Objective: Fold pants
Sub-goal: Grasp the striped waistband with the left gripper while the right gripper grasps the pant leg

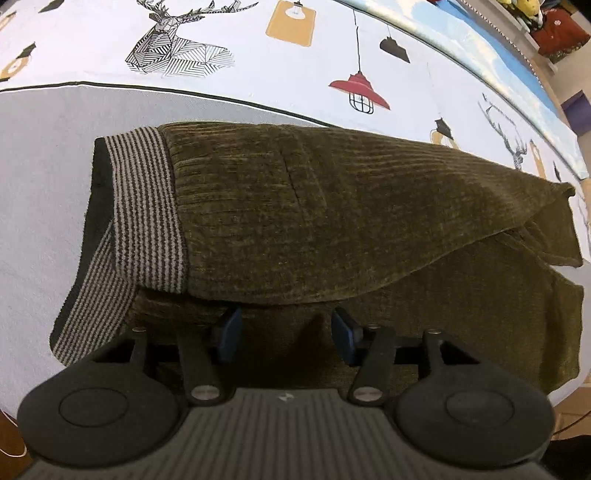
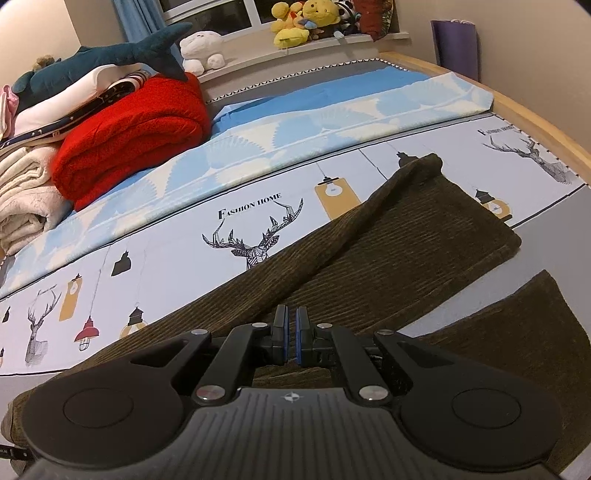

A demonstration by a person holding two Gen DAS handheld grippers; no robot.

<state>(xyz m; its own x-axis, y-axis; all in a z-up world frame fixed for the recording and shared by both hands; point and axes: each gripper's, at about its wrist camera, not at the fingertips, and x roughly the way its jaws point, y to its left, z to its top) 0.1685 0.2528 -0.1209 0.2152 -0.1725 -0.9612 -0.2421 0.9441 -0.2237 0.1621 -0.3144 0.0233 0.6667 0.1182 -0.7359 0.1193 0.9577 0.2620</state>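
Olive-brown corduroy pants (image 1: pixel 295 214) lie on the bed, one half laid over the other, with a striped waistband (image 1: pixel 147 214) at the left. My left gripper (image 1: pixel 284 336) is open just above the lower layer, at the near edge of the top fold. In the right wrist view the pants' legs (image 2: pixel 406 236) stretch away over the printed sheet, with the upper leg partly folded over. My right gripper (image 2: pixel 291 332) is shut, its blue pads nearly together, resting on the cloth; I cannot tell whether fabric is pinched between them.
The bed sheet (image 1: pixel 258 59) has deer and lamp prints. A blue patterned blanket (image 2: pixel 295 125) lies behind the pants. Folded red (image 2: pixel 136 133) and cream blankets, a plush shark (image 2: pixel 110 55) and stuffed toys (image 2: pixel 306 18) sit at the back. A wooden bed rail (image 2: pixel 535 110) runs along the right.
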